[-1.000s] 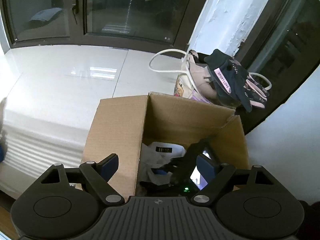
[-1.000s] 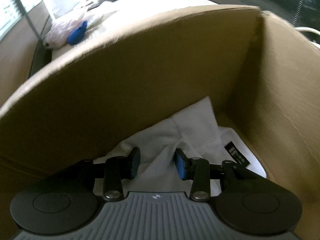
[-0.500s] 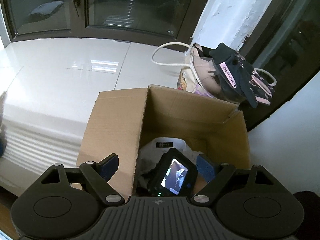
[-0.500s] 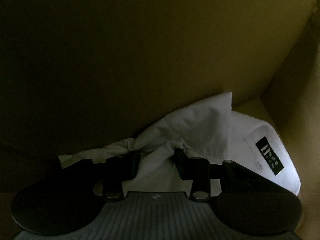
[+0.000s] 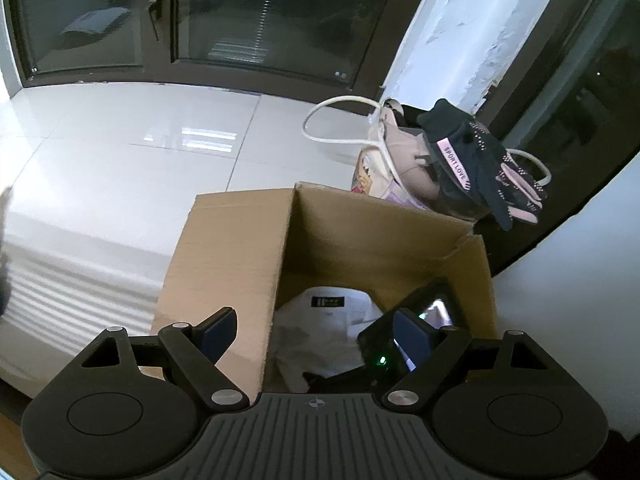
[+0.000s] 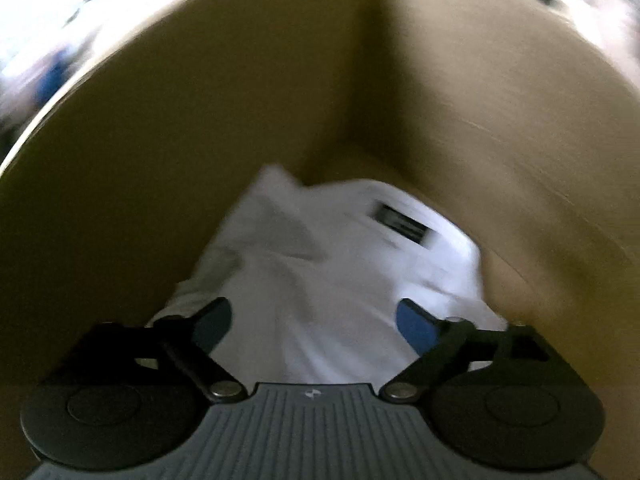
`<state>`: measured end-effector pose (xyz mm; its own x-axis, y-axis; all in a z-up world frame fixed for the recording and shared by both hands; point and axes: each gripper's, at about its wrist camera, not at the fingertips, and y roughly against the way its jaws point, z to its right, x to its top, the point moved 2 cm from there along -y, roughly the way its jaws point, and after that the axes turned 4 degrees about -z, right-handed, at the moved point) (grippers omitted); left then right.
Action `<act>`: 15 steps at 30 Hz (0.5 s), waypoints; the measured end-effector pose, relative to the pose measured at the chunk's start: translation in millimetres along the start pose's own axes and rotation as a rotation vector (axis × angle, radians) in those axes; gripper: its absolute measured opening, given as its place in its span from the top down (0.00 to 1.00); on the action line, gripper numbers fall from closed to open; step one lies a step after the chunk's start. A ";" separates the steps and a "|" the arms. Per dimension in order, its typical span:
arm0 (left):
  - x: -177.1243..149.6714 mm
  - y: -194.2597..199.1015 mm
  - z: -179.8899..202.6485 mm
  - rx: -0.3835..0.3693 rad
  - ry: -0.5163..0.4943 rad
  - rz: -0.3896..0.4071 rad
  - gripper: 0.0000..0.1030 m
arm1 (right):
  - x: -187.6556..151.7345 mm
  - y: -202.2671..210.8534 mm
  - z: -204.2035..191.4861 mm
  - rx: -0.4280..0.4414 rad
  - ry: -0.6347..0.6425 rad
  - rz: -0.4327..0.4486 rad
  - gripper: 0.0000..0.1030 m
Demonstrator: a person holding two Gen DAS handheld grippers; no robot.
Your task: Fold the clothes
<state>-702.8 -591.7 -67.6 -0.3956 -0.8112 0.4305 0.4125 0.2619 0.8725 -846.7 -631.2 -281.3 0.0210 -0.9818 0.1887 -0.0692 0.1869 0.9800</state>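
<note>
A white shirt (image 6: 332, 264) with a black neck label (image 6: 402, 229) lies crumpled at the bottom of an open cardboard box (image 5: 224, 256). My right gripper (image 6: 314, 320) is down inside the box just above the cloth, open wide, and nothing is pinched between its blue pads. That view is motion-blurred. From the left wrist, the shirt (image 5: 320, 328) shows in the box beside the dark housing (image 5: 380, 348) of the right gripper, with its lit screen. My left gripper (image 5: 316, 330) hovers open above the box's near rim and holds nothing.
A beige tote bag (image 5: 400, 160) with white handles stands behind the box, with dark gloves (image 5: 468, 156) labelled SPORT LOVE draped on it. A glossy white ledge (image 5: 140, 152) spreads to the left below dark window frames. A white wall closes the right side.
The right gripper was pinching a fold of the white shirt; its fingers have now spread wide and let the cloth go. The left gripper has barely moved.
</note>
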 end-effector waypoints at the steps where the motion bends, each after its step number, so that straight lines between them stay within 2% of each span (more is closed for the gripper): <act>1: 0.5 -0.2 0.5 -0.004 0.000 0.002 0.16 | 1.5 2.1 7.2 -0.009 -0.067 -0.013 0.02; 10: 3.0 -0.5 9.4 -0.034 -0.025 0.008 0.16 | -23.1 -2.7 43.2 -0.009 -0.655 -0.110 0.01; 13: 2.8 -0.1 11.3 -0.037 -0.031 0.010 0.16 | -36.1 -7.5 57.7 -0.020 -0.774 -0.103 0.01; 15: 2.1 -0.5 12.3 -0.037 -0.034 0.006 0.16 | -36.2 -11.0 63.3 -0.051 -0.808 -0.092 0.01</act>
<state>-714.0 -587.1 -64.3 -0.4200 -0.7915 0.4441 0.4452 0.2467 0.8608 -909.8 -599.8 -302.9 -0.7028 -0.7110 0.0217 -0.0561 0.0859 0.9947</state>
